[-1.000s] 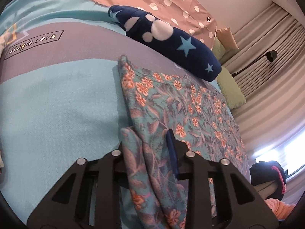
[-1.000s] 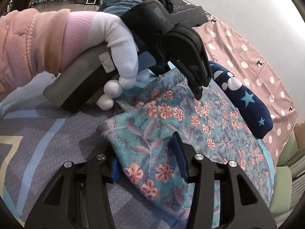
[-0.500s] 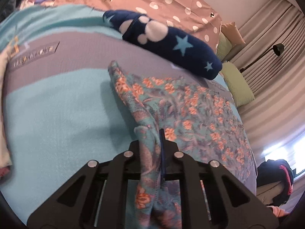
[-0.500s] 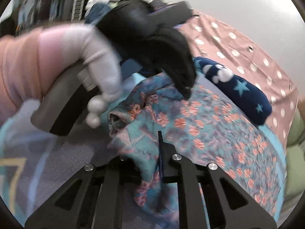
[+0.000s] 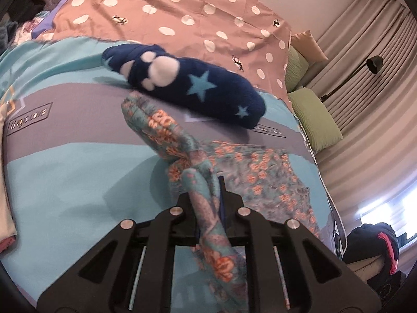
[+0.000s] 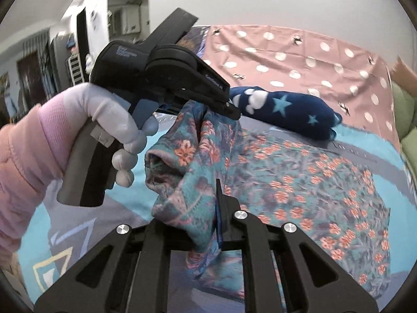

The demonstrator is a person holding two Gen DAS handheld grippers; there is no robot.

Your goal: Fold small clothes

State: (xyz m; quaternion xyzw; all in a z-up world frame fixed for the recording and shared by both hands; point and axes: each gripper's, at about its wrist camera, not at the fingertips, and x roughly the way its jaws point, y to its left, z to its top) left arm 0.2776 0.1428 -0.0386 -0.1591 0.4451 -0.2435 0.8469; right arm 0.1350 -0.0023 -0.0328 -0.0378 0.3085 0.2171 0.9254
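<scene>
I am pinching a bunched fold of the floral garment (image 5: 206, 208) in my left tongs (image 5: 208, 200), the two pads pressed together on the cloth so that it is rising in a ridge from the bed. My right tongs (image 6: 208, 208) are clamping another gathered edge of the same garment (image 6: 187, 172), which is hanging in a rumpled loop between the two grips (the open hem is showing its greyish inside in the right wrist view). In that view my left tongs (image 6: 229, 105) are gripping the cloth up and to the left, and my gloved left hand (image 6: 109, 120) is wrapping round the grey handle, with a pink sleeve (image 6: 18, 161) behind it.

Beyond the lifted part, the rest of the garment is lying spread on the bed, reaching to the right over the teal and grey bedspread (image 5: 65, 172). Just beyond its far edge a dark blue fleece item (image 5: 192, 88) with pale stars and white blobs is lying across the bedspread, close to the floral cloth but seemingly apart from it. Farther still a pink sheet (image 5: 182, 15) with white dots is covering the far side of the bed. At the right two green cushions (image 5: 315, 120) are sitting by the beige curtains (image 5: 378, 83), with a black lamp (image 5: 374, 64) in front of them.
</scene>
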